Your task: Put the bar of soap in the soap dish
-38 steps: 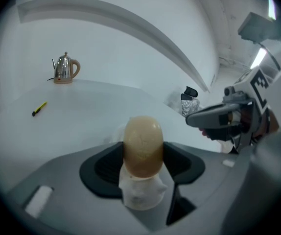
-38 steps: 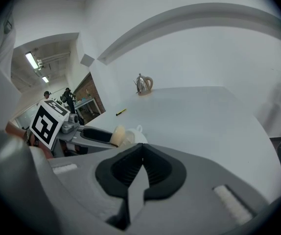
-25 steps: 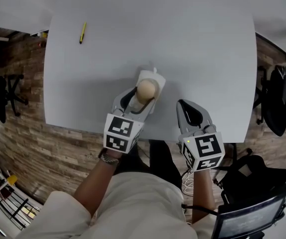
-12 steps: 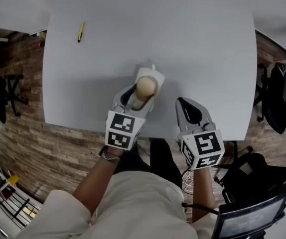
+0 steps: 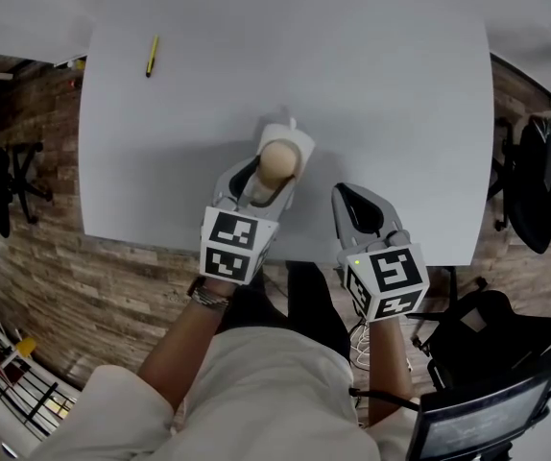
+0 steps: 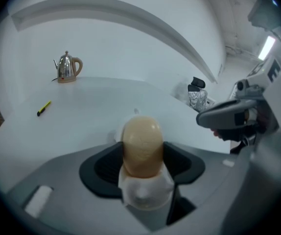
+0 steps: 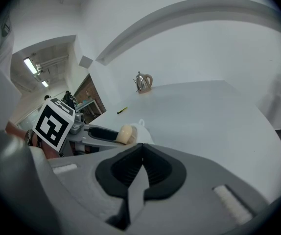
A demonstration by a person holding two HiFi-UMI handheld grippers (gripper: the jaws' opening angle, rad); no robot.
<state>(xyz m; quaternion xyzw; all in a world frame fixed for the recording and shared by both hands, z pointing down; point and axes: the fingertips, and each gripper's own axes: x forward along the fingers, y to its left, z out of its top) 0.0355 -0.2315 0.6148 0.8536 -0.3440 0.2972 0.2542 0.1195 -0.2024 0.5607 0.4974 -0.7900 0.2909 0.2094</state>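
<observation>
The white table [image 5: 371, 84] is the biggest thing here, a smooth matt slab with rounded corners, set on a floor of brown wood planks [image 5: 112, 286].

The two grippers are grey plastic with black ribbed pads, each carrying a cube of black-and-white square markers. The left gripper [image 5: 268, 179] reaches over the table's near edge, and its jaws are clamped on the bar of soap [image 5: 277, 161], one pad on each side. The right gripper [image 5: 357, 214] hangs near it at the table's edge; its jaws are pressed together with nothing between them.

Far back on the table stands a shiny metal kettle [image 6: 68, 67] with a tan handle and base.

The soap dish [image 5: 295, 140] is a small white, glossy, rounded piece with a little tab on its far rim. It lies on the table just under and beyond the left gripper's tips.

The soap is a smooth, beige oval, held end-up right over the dish. Whether it touches the dish cannot be told.

A thin yellow pen [image 5: 151, 56] lies well apart, near the table's far left corner.
</observation>
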